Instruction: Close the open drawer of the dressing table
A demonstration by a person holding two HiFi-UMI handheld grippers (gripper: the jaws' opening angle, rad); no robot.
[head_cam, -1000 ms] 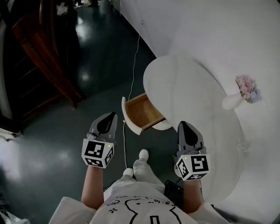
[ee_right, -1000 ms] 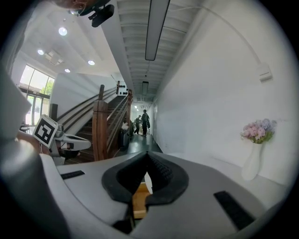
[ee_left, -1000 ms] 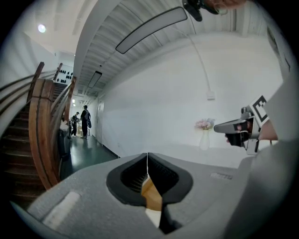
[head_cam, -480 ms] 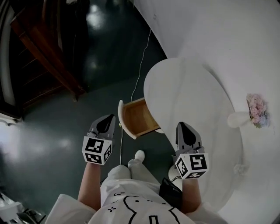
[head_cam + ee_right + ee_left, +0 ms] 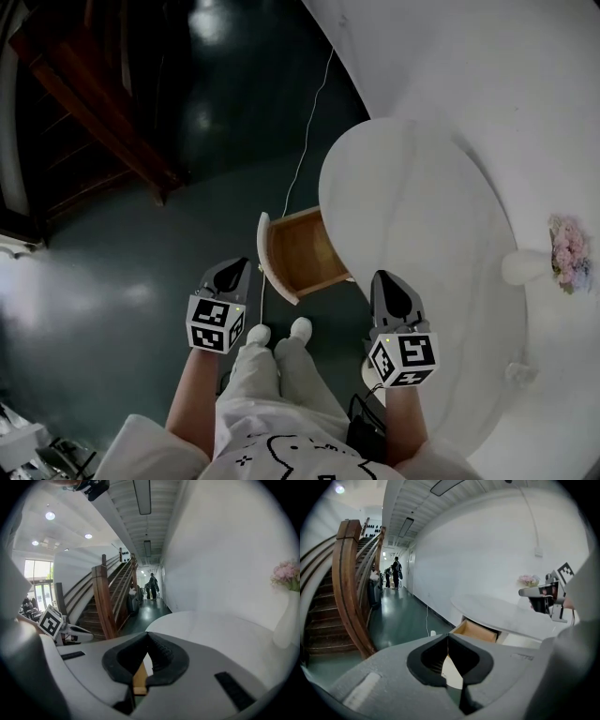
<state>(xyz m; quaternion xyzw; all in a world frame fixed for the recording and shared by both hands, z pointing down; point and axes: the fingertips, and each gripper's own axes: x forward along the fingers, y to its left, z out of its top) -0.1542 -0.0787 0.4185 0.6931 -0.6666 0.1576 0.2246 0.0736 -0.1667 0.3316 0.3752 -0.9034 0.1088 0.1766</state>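
Note:
A white oval dressing table [image 5: 412, 216] stands against the white wall. Its drawer [image 5: 300, 251] is pulled out to the left, wooden inside, with a white front panel [image 5: 273, 260]; the same drawer [image 5: 476, 631] shows under the tabletop in the left gripper view. My left gripper [image 5: 234, 272] is shut and empty, a little below and left of the drawer front. My right gripper [image 5: 386, 286] is shut and empty, over the table's near edge, right of the drawer. Neither touches the drawer.
A white vase of pink flowers [image 5: 553, 258] stands on the table's right part. A thin white cable [image 5: 309, 122] runs down the wall onto the dark green floor. A wooden staircase [image 5: 94, 103] rises at the left. People [image 5: 396, 573] stand far down the corridor.
The view has shifted: table and drawer now sit slightly right and lower. Both grippers stay shut; the left is now nearer the drawer front. The person's feet have stepped closer to the drawer.

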